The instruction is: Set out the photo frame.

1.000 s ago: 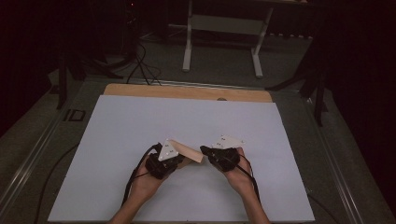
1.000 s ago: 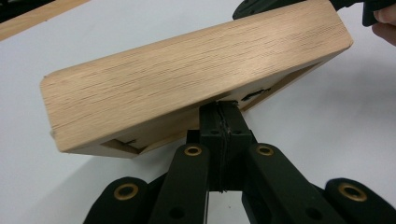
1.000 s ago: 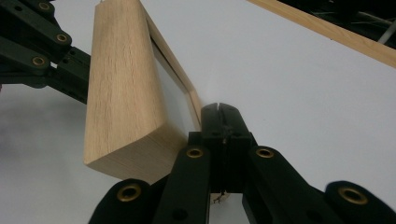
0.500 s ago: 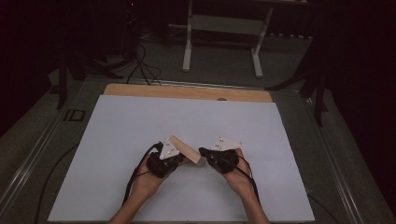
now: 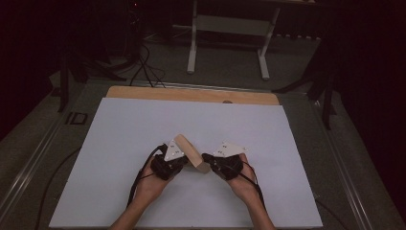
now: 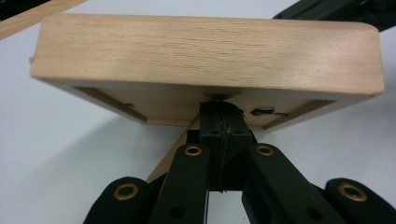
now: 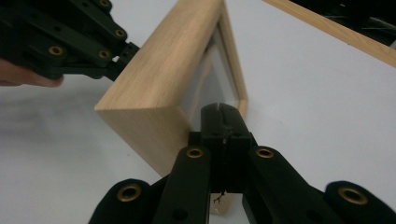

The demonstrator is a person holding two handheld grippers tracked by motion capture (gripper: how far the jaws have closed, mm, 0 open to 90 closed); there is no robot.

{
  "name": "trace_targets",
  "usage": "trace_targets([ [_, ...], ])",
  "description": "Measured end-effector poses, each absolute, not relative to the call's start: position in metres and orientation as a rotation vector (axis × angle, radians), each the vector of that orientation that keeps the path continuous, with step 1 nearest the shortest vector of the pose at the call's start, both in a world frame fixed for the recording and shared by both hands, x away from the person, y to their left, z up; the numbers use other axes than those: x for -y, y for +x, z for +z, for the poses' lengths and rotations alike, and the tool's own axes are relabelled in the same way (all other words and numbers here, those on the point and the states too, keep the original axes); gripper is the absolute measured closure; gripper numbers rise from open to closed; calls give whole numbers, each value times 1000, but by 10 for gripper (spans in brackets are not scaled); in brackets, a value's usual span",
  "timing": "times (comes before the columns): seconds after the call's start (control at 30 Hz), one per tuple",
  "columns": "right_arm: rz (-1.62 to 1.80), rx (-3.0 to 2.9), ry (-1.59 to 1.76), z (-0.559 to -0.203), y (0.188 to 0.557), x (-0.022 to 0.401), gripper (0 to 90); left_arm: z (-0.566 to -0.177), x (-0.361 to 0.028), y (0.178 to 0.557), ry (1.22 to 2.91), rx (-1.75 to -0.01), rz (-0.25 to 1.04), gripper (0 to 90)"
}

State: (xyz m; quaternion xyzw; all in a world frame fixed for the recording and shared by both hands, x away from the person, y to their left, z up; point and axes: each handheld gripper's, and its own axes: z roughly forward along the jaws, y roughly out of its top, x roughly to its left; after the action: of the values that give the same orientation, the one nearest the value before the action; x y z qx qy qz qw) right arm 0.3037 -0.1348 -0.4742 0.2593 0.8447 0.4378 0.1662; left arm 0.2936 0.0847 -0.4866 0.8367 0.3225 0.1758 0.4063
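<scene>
Wooden frame (image 5: 190,152) tilted above white table (image 5: 119,139), left gripper (image 5: 178,162) and right gripper (image 5: 208,159) jaws pressed together against its opposite sides

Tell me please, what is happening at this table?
A person works on a small wooden frame with a claw in each hand. The frame stands tilted on the white table. The left claw and the right claw both have their jaws shut and press against the frame from opposite sides, steadying it between them.

Dark lab: white-topped table (image 5: 119,143), floor cables (image 5: 143,67), metal stand (image 5: 227,28).
</scene>
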Motion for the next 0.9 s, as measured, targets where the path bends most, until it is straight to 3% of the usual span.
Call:
trace_targets([
  [0.9, 1253, -2433, 688, -475, 299, 124, 899, -490, -82, 314, 2095, -793, 427, 895],
])
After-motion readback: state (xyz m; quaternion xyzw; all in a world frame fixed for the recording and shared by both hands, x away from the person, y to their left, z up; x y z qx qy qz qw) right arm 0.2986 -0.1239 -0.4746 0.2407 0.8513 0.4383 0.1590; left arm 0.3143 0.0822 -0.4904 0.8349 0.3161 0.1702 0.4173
